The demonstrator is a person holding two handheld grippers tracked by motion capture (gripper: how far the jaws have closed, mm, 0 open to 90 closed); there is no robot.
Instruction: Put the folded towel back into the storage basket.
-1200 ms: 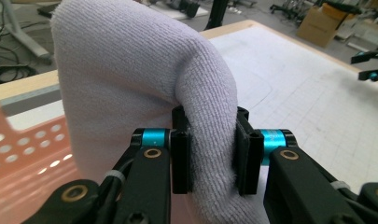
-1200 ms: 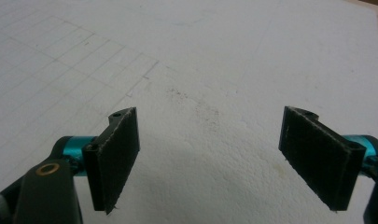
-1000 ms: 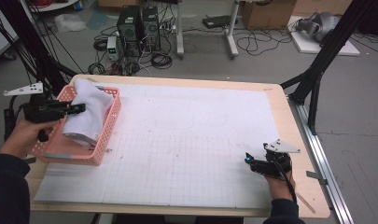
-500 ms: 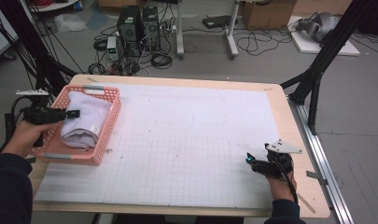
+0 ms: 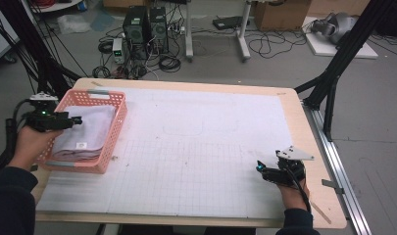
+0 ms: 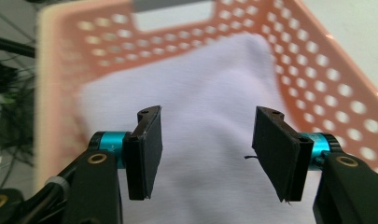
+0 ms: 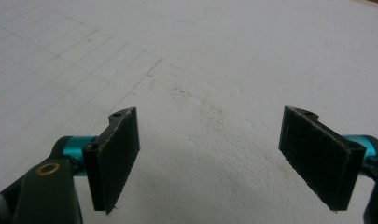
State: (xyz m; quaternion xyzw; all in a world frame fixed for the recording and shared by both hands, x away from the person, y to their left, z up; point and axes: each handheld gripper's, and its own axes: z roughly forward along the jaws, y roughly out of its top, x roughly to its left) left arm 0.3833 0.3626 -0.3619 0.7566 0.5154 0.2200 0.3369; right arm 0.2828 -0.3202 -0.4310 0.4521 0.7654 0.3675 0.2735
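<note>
The person's left forearm, in a dark sleeve, comes up along the left edge of the table, and the left hand holds the left gripper level, aimed across the near-left rim of the pink basket. In the left gripper view its two black jaws stand spread apart with nothing between them, poised over the white cloth without touching it as far as can be told. The right hand rests low on the near-right part of the table, just beside the front edge, with the right gripper pointing leftward over the white gridded mat; in the right gripper view its jaws are likewise wide apart and empty, with bare mat below them. A grey three-cornered plate sits on top of the right gripper and a cable runs back along the wrist. The basket stands at the far-left part of the table, on the mat's left edge, a perforated plastic tub with handle slots at its short ends. The cloth lies inside it, folded flat and filling most of the floor, its surface smooth and pale with a small square label near the front end. The two grippers are well apart, one at each side of the table.
</note>
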